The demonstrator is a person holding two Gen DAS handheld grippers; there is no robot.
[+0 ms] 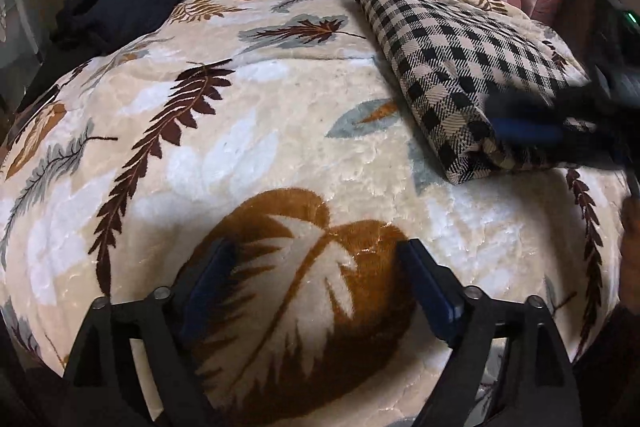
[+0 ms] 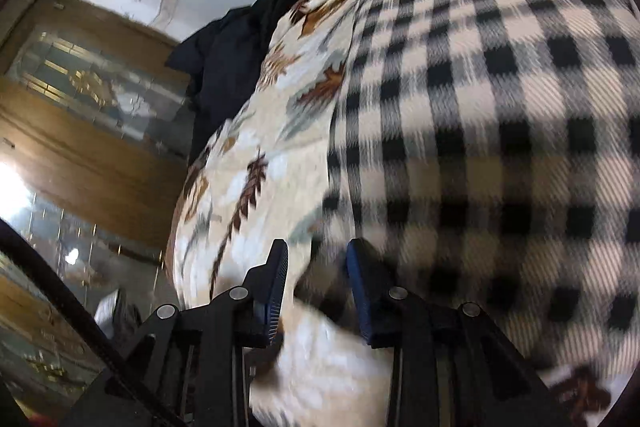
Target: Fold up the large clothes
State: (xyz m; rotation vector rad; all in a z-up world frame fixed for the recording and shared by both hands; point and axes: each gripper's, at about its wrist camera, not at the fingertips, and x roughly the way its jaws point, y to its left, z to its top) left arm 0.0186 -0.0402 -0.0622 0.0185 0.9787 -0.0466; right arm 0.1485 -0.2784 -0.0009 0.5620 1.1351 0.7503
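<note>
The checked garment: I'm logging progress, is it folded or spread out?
Folded. The checked garment lies as a compact, layered bundle on the leaf-print blanket, with a thick doubled edge at its near corner.

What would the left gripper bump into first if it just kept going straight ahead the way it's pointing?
Probably the leaf-print blanket: the open left gripper hangs just above it, aimed across it. The folded checked garment lies off to the right of that line. Depth is hard to judge.

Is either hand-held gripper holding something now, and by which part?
The left hand-held gripper is open and holds nothing. The right hand-held gripper is at the corner of the folded checked garment; whether it grips cannot be told.
</note>
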